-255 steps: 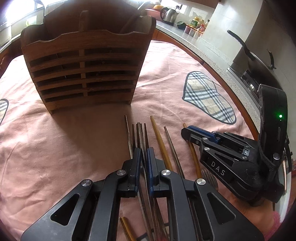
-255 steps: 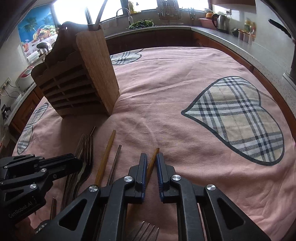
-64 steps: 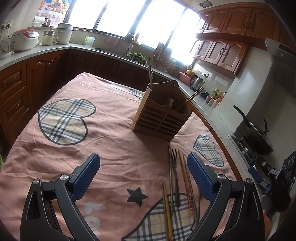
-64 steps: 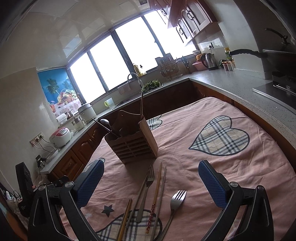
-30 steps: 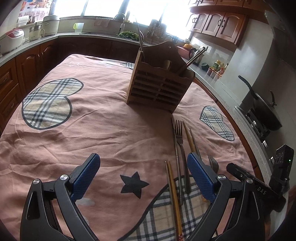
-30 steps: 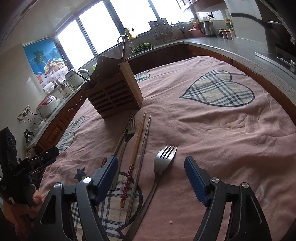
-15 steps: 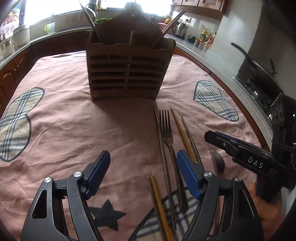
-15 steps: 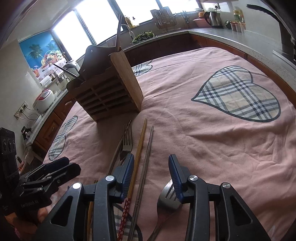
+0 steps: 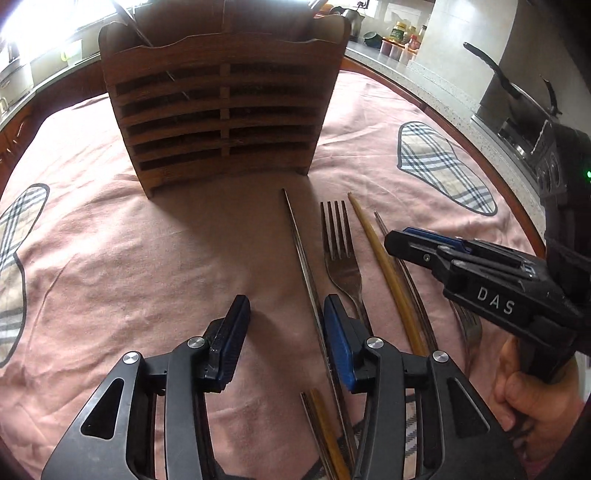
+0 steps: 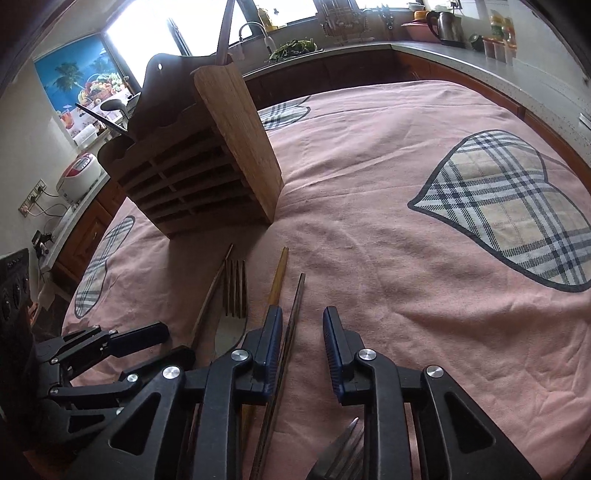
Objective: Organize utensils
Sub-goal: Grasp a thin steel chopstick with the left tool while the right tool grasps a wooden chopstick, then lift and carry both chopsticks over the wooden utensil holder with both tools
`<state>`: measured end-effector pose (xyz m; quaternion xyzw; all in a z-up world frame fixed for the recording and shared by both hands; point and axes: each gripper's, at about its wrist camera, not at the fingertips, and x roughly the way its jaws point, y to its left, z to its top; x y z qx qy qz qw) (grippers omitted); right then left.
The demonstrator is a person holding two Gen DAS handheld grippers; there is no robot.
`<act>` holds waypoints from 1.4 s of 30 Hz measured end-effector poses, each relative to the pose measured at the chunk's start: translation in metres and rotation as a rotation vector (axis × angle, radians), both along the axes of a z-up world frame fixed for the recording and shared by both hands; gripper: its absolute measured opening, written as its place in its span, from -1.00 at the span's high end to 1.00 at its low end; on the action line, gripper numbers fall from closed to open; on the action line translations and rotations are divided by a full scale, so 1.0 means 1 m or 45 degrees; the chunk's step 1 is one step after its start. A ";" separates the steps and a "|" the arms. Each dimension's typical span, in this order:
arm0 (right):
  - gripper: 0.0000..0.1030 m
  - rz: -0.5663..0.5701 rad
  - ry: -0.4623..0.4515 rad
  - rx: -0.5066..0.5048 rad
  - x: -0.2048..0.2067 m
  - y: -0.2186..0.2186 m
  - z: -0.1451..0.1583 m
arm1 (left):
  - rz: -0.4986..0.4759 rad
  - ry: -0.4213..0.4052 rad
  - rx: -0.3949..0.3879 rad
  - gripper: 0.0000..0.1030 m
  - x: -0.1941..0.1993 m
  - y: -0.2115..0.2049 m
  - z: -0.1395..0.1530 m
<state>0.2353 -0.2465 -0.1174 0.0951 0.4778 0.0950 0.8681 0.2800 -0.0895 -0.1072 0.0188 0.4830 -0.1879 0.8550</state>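
A slatted wooden utensil holder (image 9: 221, 110) (image 10: 207, 173) stands at the back of the pink cloth with some utensils in it. In front lie a thin metal chopstick (image 9: 301, 243), a fork (image 9: 338, 240) (image 10: 234, 295), a wooden chopstick (image 9: 373, 247) (image 10: 279, 273), a dark chopstick (image 9: 400, 254) (image 10: 295, 306) and a second fork (image 9: 467, 325) (image 10: 343, 458). My left gripper (image 9: 284, 332) (image 10: 177, 343) is closing low over the cloth, the metal chopstick just inside its right pad, not pressed. My right gripper (image 10: 301, 332) (image 9: 395, 243) is closing too, the dark chopstick between its pads, with a gap still showing.
The pink cloth (image 10: 369, 221) carries plaid heart patches (image 10: 509, 206) (image 9: 436, 162). A pan on the stove (image 9: 517, 92) and a stone counter edge run along the right. A kettle (image 10: 443, 22) and a rice cooker (image 10: 79, 173) stand on the counters. A hand (image 9: 532, 406) holds the right gripper.
Both grippers have come forward and down towards the utensils in front of the holder. The jaws of each have narrowed a good deal, the right more than the left.
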 end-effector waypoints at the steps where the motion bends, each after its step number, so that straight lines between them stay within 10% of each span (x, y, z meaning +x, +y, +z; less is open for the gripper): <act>1: 0.60 0.004 -0.006 -0.011 0.001 0.001 0.000 | 0.000 0.002 0.003 0.19 0.004 -0.002 0.000; 9: 0.63 0.060 -0.001 -0.108 0.016 0.008 0.000 | -0.046 -0.025 0.112 0.23 0.036 -0.022 0.000; 15: 0.86 0.032 0.002 -0.063 0.017 0.000 0.000 | -0.074 -0.063 0.175 0.82 0.041 -0.028 0.000; 28: 0.92 -0.004 -0.147 0.086 -0.014 -0.010 0.058 | 0.010 -0.111 -0.225 0.91 -0.010 0.035 0.061; 42: 0.92 -0.020 -0.387 0.122 -0.063 -0.007 0.130 | 0.079 -0.298 -0.381 0.91 -0.073 0.078 0.126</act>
